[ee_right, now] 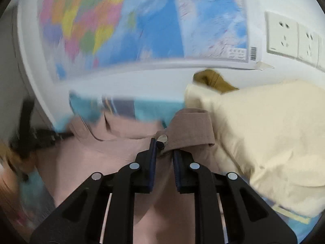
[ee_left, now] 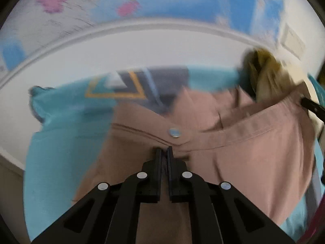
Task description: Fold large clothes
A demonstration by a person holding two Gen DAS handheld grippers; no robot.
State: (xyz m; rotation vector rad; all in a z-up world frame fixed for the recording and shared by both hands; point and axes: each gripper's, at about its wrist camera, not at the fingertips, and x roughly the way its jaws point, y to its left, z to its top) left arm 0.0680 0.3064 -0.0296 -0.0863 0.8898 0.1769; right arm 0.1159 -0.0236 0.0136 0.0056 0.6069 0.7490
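Both grippers, left [ee_left: 164, 152] and right [ee_right: 164, 151], have fingers clamped on the pink shirt [ee_left: 243, 152]. Lift evenly, keeping it tight by the snap [ee_left: 174, 132].

Bright, even light; motion-blurred, fisheye-warped edges.

A colourful map [ee_right: 142, 26] hangs on the white wall [ee_right: 154, 79] beside what look like sockets [ee_right: 284, 34].
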